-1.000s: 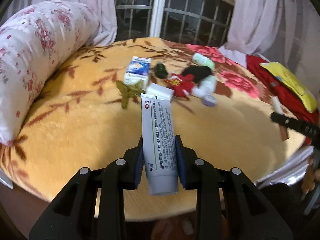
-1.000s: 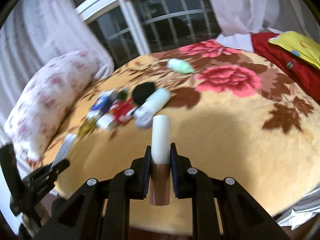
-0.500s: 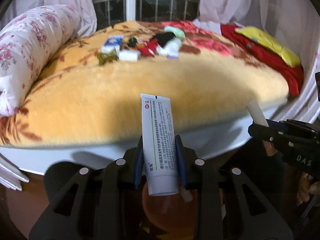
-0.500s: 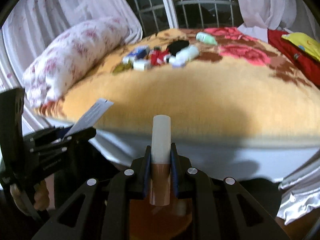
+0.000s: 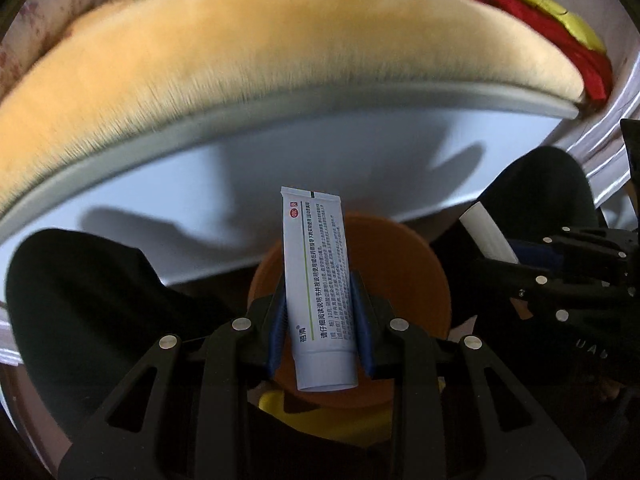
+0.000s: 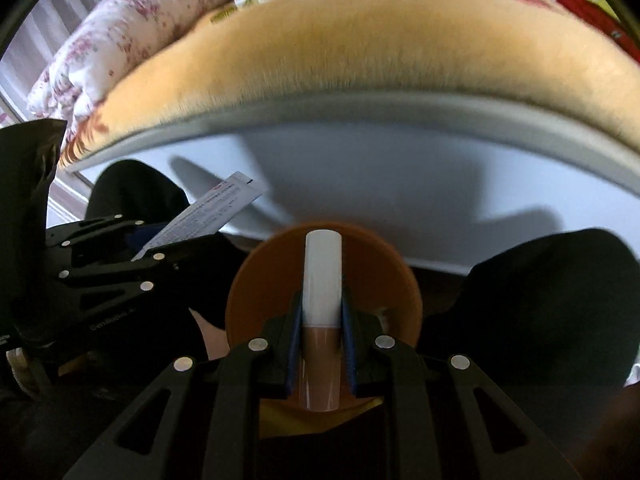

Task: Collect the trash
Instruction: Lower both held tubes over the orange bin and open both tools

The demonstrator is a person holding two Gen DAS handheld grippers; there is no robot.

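Left claw (image 5: pixel 320 320) pinched a light, squashy ointment tube (image 5: pixel 318 276) low; right claw (image 6: pixel 320 336) clamped a stiff, slick stick (image 6: pixel 322 280) mid-body, over the orange bin (image 6: pixel 256 280).

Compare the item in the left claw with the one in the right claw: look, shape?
The ointment tube in the left claw is flat, white all over, covered in printed text, with a crimped wide end pointing forward. The stick tube in the right claw is round and unprinted, white at the front, brown toward the rear. Both are clamped lengthwise between the fingers, over the orange bin.
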